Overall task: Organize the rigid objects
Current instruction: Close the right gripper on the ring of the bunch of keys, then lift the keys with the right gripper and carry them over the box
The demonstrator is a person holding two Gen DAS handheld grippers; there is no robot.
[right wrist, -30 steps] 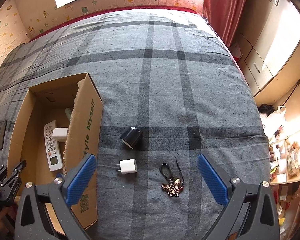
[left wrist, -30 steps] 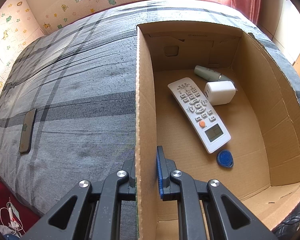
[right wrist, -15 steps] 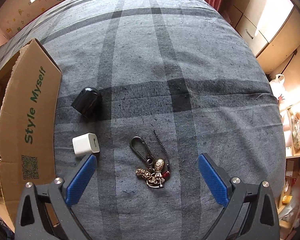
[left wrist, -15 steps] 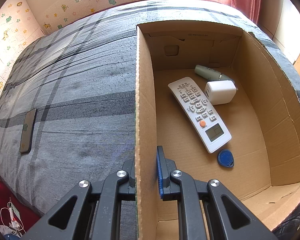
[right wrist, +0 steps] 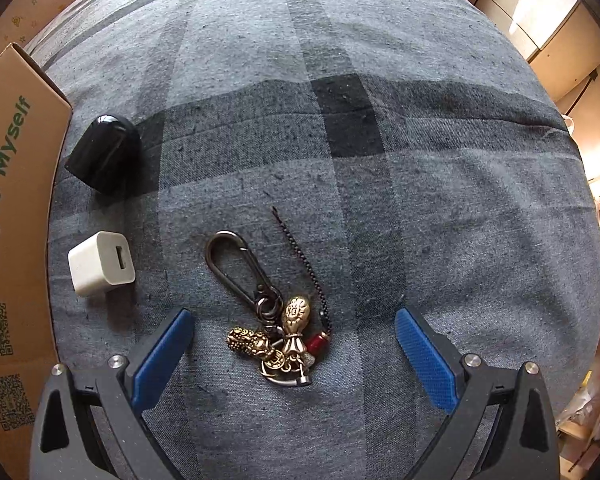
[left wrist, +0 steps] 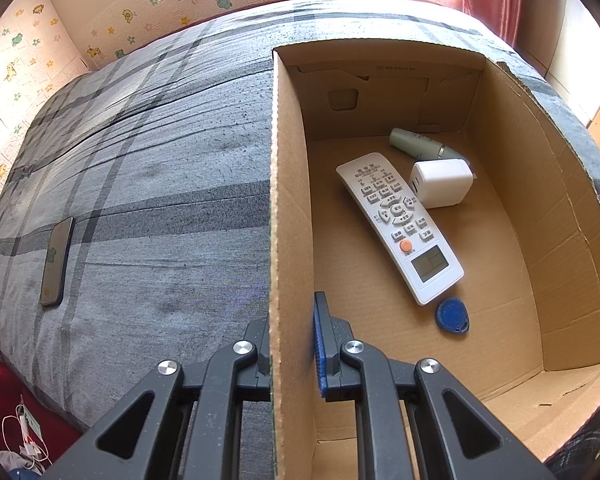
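My left gripper (left wrist: 292, 328) is shut on the left wall of the cardboard box (left wrist: 288, 200), one finger inside and one outside. The box holds a white remote (left wrist: 400, 224), a white charger (left wrist: 440, 182), a pale green tube (left wrist: 416, 142) and a blue key fob (left wrist: 452, 314). My right gripper (right wrist: 294, 340) is open and hovers low over a keychain (right wrist: 268, 320) with a carabiner and brass charms, which lies between the fingers. A small white charger cube (right wrist: 100, 262) and a black case (right wrist: 102, 152) lie to its left, beside the box's outer wall (right wrist: 8, 220).
Everything rests on a bed with a grey plaid cover (right wrist: 380, 140). A phone (left wrist: 56, 260) lies on the cover left of the box. Cupboards (right wrist: 560, 20) stand past the bed's right edge. A cable (left wrist: 24, 436) lies on the floor at lower left.
My right gripper has moved forward and down toward the keychain, which now lies between its open fingers. The left gripper and the box have not moved.
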